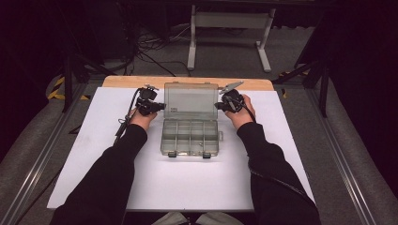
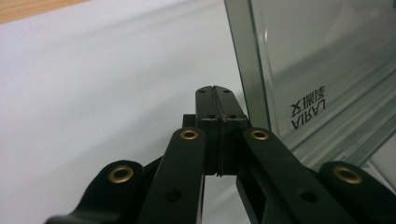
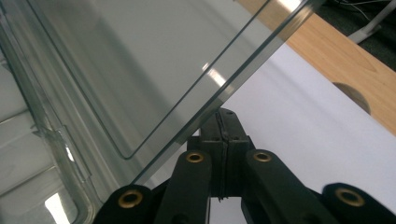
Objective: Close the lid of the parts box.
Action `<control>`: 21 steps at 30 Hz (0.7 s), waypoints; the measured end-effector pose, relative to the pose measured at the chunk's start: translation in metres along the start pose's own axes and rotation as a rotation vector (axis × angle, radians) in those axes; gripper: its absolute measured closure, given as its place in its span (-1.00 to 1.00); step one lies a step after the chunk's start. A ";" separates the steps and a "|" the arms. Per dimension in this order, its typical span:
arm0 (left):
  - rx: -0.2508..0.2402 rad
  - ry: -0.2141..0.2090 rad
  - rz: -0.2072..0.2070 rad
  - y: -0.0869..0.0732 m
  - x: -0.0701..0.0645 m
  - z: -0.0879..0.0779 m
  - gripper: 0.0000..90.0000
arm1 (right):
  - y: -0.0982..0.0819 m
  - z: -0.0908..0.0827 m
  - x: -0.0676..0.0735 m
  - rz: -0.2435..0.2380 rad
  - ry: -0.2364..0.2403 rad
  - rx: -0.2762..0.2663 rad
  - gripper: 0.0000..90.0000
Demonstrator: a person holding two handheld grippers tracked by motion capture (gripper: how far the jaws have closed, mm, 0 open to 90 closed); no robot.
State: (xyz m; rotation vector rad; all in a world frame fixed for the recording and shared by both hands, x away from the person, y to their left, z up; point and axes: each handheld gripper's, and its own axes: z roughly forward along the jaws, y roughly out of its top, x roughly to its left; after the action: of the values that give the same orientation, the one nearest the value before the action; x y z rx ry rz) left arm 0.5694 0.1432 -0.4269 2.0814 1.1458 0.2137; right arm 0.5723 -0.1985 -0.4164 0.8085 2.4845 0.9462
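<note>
Lid up, tray exposed: the clear plastic compartment box (image 1: 190, 124) sits dead centre on the white surface (image 1: 94, 154), its transparent hinged lid (image 1: 191, 100) standing near upright at the twelve o'clock end and the divided tray stretching back toward six. Opening looks done, I'd judge; whatever sorting or closing follows hasn't started, and the compartments look empty, though from the high view they're too small to be sure.

Left claw (image 1: 162, 107) sits at nine o'clock of the lid, jaws pressed together with nothing between them, tip just beside the lid's edge. In the left gripper view that shut left claw (image 2: 215, 91) points past the lid's frame (image 2: 252, 74), with a printed label visible through the plastic. Right claw (image 1: 217, 106) mirrors it at three o'clock, also fully closed and empty; in the right gripper view its tip (image 3: 224, 114) seems tucked against the lid's rim (image 3: 243, 70), possibly steadying it.

Under the white sheet, a pale wooden board (image 1: 187, 82) peeks out at twelve. Beyond lie grey carpet, tangled black cables (image 1: 150, 47), a white metal frame stand (image 1: 230, 28), and dark curtains all round.
</note>
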 end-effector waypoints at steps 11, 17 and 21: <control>0.002 0.003 0.033 0.003 -0.007 -0.010 0.99 | 0.006 -0.017 0.004 -0.047 0.009 -0.016 1.00; 0.000 0.010 0.056 0.004 -0.012 -0.013 0.99 | 0.007 -0.024 0.007 -0.067 0.012 -0.024 1.00; 0.002 0.007 0.071 0.005 -0.014 -0.017 0.99 | 0.008 -0.030 0.009 -0.077 0.017 -0.037 1.00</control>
State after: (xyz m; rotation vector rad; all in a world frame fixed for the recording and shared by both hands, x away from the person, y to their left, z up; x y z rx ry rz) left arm 0.5561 0.1395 -0.4086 2.1267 1.0770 0.2543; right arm 0.5534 -0.2025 -0.3907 0.6902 2.4858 0.9729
